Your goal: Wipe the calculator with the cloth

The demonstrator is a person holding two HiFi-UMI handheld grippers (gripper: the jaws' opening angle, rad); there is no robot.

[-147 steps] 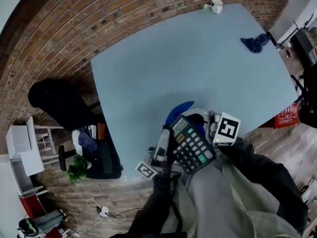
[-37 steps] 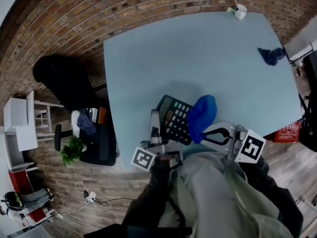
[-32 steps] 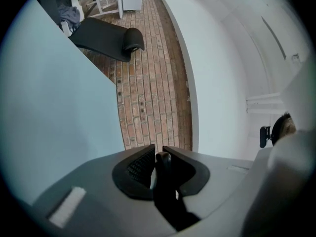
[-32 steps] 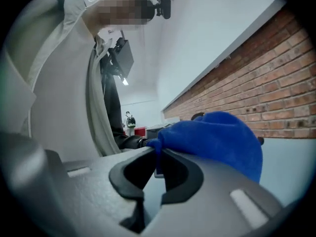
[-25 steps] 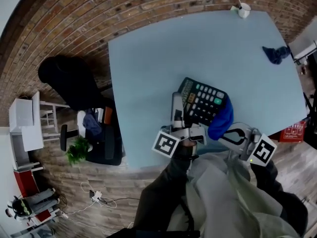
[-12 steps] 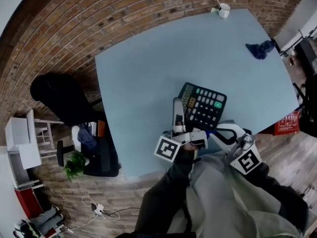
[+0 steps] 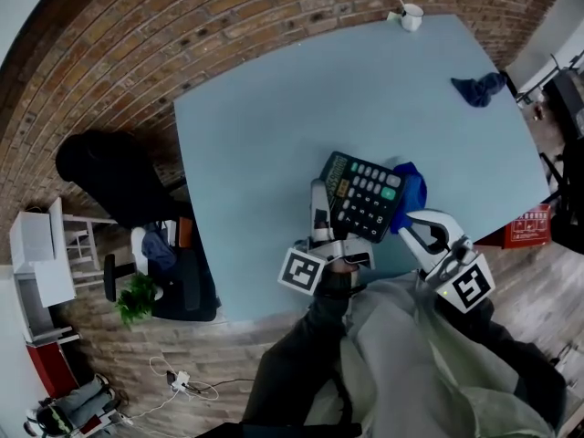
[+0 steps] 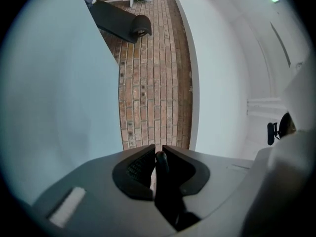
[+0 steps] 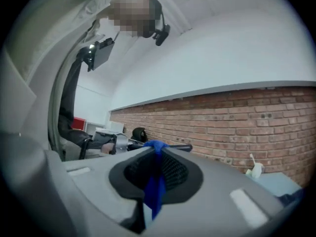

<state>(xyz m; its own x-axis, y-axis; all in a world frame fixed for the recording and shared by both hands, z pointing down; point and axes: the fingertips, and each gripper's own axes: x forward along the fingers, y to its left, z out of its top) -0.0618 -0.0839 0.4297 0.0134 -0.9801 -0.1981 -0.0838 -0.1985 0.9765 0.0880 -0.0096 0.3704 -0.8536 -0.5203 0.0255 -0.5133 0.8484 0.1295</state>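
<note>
My left tongs (image 7: 319, 199) are closed on the left edge of the calculator (image 7: 365, 197). In the left gripper view a thin dark edge sits pinched between the two jaws. The calculator is over the near part of the light blue surface (image 7: 274, 108), with its keys facing up at me. I cannot tell whether it rests on the surface or hangs just above it.

My right tongs (image 7: 412, 219) are clamped on the blue cloth (image 7: 410, 188); in the right gripper view a fold of it runs down between the jaws. The cloth is bunched against the calculator's right edge, touching it.

At the far corner of the surface stands a white cup (image 7: 411, 15) with something thin sticking out of it. Near the right edge, well apart from both tongs, lies a dark blue rag (image 7: 476, 88). Brick floor (image 7: 137, 53) surrounds the surface, and a small green plant (image 7: 139, 301) sits on it to the left.
</note>
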